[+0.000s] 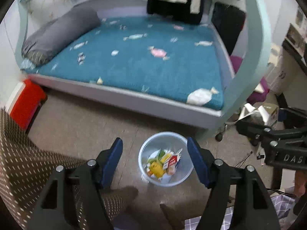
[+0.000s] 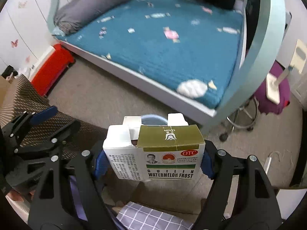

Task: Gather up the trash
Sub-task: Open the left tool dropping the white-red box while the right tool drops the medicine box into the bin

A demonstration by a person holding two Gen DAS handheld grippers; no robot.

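Left gripper (image 1: 155, 160): jaws spread wide, blue pads apart, nothing between them; seen from the left wrist camera, hanging above the bin (image 1: 165, 159). Right gripper (image 2: 153, 160): blue pads pressed on both sides of a medicine box (image 2: 168, 153), white and olive-green, printed "WATERMELON FROST", top flaps loose and standing open.

From the left wrist view, outward from the open jaws: pale blue round bin on the floor, framed between the two pads, holding wrappers and small cartons (image 1: 163, 163) in yellow, green, red and white. At 3 o'clock, part of the right gripper's black frame, with a wad of white paper and grey material just beyond it, contact not readable. At 9 o'clock, a brown fabric surface with white dashes (image 1: 28, 163). At 10 o'clock, a red box (image 1: 25, 106) against the bed base. At 12 o'clock, the bed (image 1: 144, 61) with a teal candy-print cover and a grey bolster (image 1: 59, 33) at 11 o'clock. At 6 o'clock, grey checked fabric (image 1: 191, 224).

From the right wrist view: only a sliver of the bin's blue rim visible just past the box's open flaps, at 12 o'clock. Left gripper's frame at 9 o'clock. Wheeled stool base (image 2: 239, 118) at 2 o'clock, purple bundle (image 2: 272, 92) farther out. Pale tiled floor (image 2: 96, 95) around all of it.
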